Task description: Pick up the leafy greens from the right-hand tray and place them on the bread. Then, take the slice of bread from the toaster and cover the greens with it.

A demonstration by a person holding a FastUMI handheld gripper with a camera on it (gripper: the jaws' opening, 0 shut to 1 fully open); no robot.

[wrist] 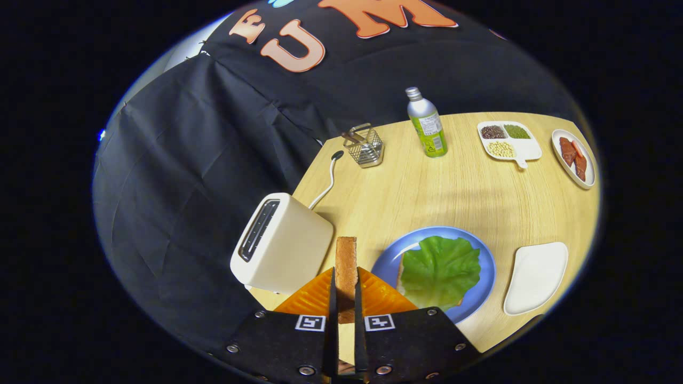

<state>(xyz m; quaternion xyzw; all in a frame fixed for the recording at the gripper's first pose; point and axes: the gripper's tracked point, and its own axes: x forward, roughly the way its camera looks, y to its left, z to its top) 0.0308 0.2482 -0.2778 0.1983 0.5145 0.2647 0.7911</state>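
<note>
- desk (459, 197) carrying everything
- toaster (283, 242) sitting left of the jaws
- blue plate (483, 256) holding leafy greens (440, 269) lying on bread (400, 274)
- gripper (346, 290) jaws clamping the slice of bread (346, 266) edge-on, between toaster and plate

Bright even light, soft shadows, sharp focus, fisheye-bent edges.

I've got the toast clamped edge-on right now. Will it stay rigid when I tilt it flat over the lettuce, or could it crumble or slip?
The bread slice stands straight between the gripper fingers without sagging, so it probably stays rigid. Its browned crust looks dry, so hard squeezing might crumble it. The leafy greens on the blue plate are wavy, so the slice may rock.
</note>
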